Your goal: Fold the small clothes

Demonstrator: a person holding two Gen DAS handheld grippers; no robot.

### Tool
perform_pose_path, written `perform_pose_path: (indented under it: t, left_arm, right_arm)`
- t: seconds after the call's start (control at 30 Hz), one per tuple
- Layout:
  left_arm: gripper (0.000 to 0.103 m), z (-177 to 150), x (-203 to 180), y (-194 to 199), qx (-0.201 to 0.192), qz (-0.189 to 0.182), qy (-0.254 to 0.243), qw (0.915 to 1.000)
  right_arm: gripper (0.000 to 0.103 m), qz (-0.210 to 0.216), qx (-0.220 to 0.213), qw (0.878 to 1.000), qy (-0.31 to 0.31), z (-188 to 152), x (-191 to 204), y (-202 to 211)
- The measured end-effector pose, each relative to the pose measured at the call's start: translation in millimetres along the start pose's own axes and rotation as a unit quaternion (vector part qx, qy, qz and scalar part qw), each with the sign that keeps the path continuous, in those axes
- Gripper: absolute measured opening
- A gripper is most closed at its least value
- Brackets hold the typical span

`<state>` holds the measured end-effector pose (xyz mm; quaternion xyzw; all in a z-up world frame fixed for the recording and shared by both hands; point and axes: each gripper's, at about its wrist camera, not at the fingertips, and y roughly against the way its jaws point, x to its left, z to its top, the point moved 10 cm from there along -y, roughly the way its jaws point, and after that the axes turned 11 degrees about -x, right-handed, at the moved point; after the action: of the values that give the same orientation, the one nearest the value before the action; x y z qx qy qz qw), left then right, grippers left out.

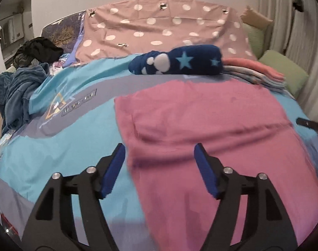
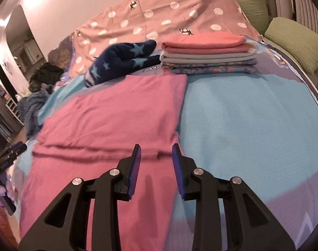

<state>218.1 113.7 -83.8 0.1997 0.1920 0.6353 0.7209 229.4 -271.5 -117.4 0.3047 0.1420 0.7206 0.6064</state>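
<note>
Pink garment (image 1: 201, 125) spread flat on the bed (image 2: 253, 115), one fold lying across its middle. Just ahead of and under both claws, touching neither. Left claw (image 1: 159, 167) gaping wide over the near left edge, nothing between the blue pads. Right claw (image 2: 157, 167) narrower, part open over the near right edge, likewise holding nothing. Beyond the pink cloth, navy star-print piece (image 2: 121, 62) bunched up, and just beside it a neat stack of folded clothes (image 2: 207, 54). Further back, polka-dot pillow (image 1: 159, 29); off left, crumpled blue towel (image 1: 18, 92).
</note>
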Motion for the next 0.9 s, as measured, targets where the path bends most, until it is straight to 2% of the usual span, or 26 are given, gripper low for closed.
perform_pose_path:
  t: [0.07,0.2,0.33,0.47,0.6,0.9]
  left_arm:
    - [0.075,-22,0,19,0.019,-0.027,0.024,0.9992]
    - [0.075,-68,2,46,0.052,-0.031,0.063,0.9961]
    - [0.075,-110,-16,72,0.071,-0.071,0.096,0.9904]
    - [0.075,-131,-23,97,0.068,-0.073,0.087,0.9912]
    - [0.074,-145,-26,122,0.07,-0.092,0.101,0.9881]
    - [0.07,-181,-41,182,0.041,-0.133,0.136,0.9809]
  right_arm:
    - [0.032,0.0,0.009,1.0,0.004,-12,-4,16]
    - [0.032,0.017,0.032,0.999,-0.011,-46,-9,48]
    - [0.032,0.031,0.04,0.998,-0.035,-76,-10,75]
    - [0.032,0.042,0.023,0.998,-0.044,-93,-9,101]
    - [0.032,0.053,-0.015,0.997,-0.057,-104,-11,134]
    - [0.032,0.096,0.042,0.986,-0.127,-170,-23,195]
